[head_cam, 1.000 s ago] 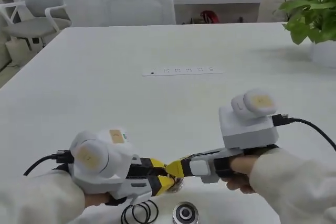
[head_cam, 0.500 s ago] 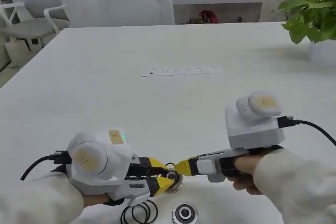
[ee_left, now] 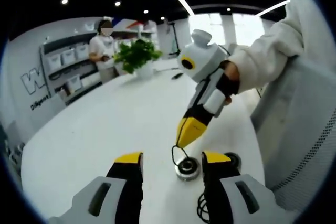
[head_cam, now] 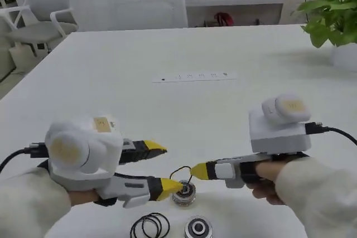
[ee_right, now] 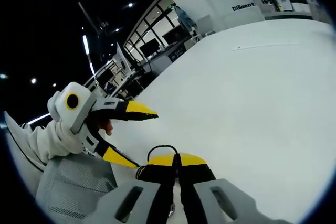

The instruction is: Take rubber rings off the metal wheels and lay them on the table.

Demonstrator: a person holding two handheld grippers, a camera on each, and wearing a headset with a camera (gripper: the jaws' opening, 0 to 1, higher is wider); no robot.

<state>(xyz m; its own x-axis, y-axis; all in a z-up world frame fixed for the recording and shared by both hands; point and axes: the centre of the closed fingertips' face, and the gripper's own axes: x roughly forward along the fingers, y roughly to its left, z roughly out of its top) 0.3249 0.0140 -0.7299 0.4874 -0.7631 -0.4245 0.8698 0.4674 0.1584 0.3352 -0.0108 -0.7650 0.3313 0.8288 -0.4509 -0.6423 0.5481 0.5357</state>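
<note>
Left tool [head_cam: 173, 166] spread wide, empty, beside metal wheel [head_cam: 183, 194] near desk [head_cam: 167, 110] front edge. Right tool [head_cam: 194, 171] pinched shut on rubber ring [head_cam: 179, 167] above wheel.

**A:** That wide white tabletop [head_cam: 234, 110] looks smooth and matt to me, hardly any glare.

**B:** Yep. The small round silver metal wheel [head_cam: 183, 194] is properly glossy though. The thin black rubber ring [head_cam: 177, 169] in the right tongs [head_cam: 195, 171] looks dull. Right and left tongs [head_cam: 170, 166] have yellow plastic tips with a slight sheen. The white cloth sleeve [head_cam: 318, 193] looks soft.
</note>
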